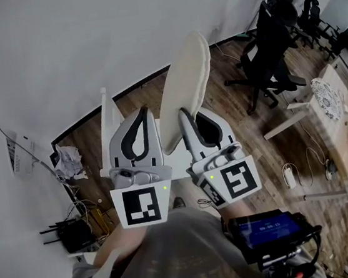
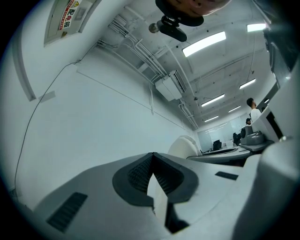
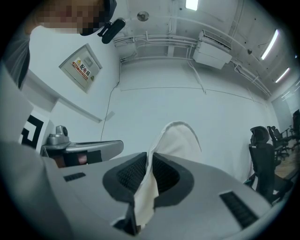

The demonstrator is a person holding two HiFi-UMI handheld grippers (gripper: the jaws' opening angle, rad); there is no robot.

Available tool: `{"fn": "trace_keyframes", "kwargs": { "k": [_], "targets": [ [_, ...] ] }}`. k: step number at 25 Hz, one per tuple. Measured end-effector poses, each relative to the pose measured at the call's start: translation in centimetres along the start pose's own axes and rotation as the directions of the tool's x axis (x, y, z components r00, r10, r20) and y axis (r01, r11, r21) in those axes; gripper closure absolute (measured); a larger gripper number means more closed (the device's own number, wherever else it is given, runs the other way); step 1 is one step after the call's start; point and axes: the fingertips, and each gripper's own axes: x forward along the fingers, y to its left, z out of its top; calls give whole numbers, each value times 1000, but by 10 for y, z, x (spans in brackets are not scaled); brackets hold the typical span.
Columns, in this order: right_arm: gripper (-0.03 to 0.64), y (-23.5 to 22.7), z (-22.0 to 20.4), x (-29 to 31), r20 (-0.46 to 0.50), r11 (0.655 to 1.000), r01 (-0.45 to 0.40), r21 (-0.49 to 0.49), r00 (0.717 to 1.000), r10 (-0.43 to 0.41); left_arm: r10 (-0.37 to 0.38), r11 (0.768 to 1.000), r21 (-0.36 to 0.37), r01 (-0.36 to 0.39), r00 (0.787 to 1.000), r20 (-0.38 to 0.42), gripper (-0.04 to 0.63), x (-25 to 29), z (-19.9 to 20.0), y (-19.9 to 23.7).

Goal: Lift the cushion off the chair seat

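Note:
The cream round cushion is lifted and stands edge-on in front of the white wall. My right gripper is shut on its lower rim. In the right gripper view the fabric is pinched between the dark pads and rises above them. My left gripper hangs just left of the cushion, its tips together and nothing visibly held. The left gripper view shows the cushion beyond the shut left gripper. The white chair stands below, its seat mostly hidden by both grippers.
Black office chairs stand at the right on the wooden floor, beside a light wooden table. Crumpled paper and a black router lie by the wall at the left. A device with a screen hangs at my waist.

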Motion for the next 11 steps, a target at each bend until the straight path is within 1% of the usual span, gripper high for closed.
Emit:
{"fn": "trace_keyframes", "kwargs": {
  "k": [11],
  "targets": [
    [571,-4,2,-1,11,1000,7,-11,1000,-7,-10,1000,-4,10,1000,17,589,3,1,-3]
  ]
}}
